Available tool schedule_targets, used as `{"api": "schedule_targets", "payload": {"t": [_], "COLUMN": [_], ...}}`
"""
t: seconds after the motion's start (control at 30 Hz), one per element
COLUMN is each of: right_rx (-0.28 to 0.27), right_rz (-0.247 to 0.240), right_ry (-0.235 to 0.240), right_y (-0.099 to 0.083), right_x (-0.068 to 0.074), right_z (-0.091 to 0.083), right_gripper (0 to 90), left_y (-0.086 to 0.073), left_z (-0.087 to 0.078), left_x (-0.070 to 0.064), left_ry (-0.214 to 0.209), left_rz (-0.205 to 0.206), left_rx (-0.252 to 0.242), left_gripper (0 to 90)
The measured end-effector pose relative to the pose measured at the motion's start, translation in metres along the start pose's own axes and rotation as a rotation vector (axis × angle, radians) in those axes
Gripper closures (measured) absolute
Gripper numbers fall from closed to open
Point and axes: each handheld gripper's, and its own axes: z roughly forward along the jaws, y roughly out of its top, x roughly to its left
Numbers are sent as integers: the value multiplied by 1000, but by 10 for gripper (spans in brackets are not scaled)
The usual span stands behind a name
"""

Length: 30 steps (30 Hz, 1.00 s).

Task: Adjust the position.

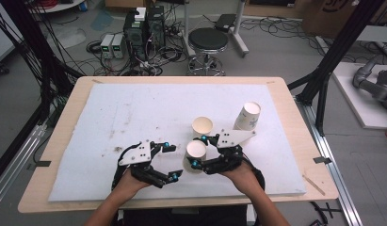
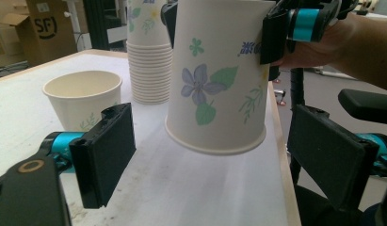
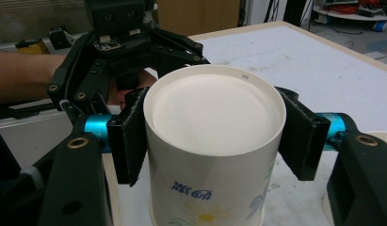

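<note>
Your right gripper [image 1: 198,151] has its jaws clamped on a paper cup [image 1: 196,156], one pad on each side of the wall near the closed end, which faces the right gripper view; so the cup [image 3: 214,141] is held turned over, bottom toward your hand. In the left gripper view the cup [image 2: 218,75] hangs clear of the table [image 2: 191,188], its rolled rim lowest and slightly tilted, between the near edge and the middle, toward the right side. Your left gripper [image 1: 174,162] sits just beside it with jaws spread wide and nothing in them; the cup lies ahead of them, not yet between them. An upright cup [image 1: 202,126] stands just behind, and a stack of cups [image 1: 247,116] stands turned over farther toward the far right corner. The held cup is likely very light, thin-walled and easy to crush: the wall will buckle under a hard squeeze, most of all near the open rim, where only the rolled lip stiffens it. The closed end is the stiffest part, so your present hold is well placed. The printed surface looks smooth, so it may slip if you loosen much. If you take it with the left, close gently across the wall above the rim, and let go with the right only once the left grip is firm.
</note>
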Motion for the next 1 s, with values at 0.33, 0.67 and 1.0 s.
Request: {"api": "schedule_targets", "payload": {"t": [0.33,0.67,1.0], "right_rx": [4,-6,-19], "right_rz": [3,8,23], "right_ry": [24,36,53], "right_y": [1,1,0], "right_x": [3,3,3], "right_z": [5,4,5], "right_gripper": [346,346,349], "left_y": [1,1,1], "left_z": [14,24,25], "left_x": [-1,-3,-4], "left_ry": [-2,-23,-49], "left_rz": [21,21,41], "left_rx": [9,5,0], "left_gripper": [159,164,254]}}
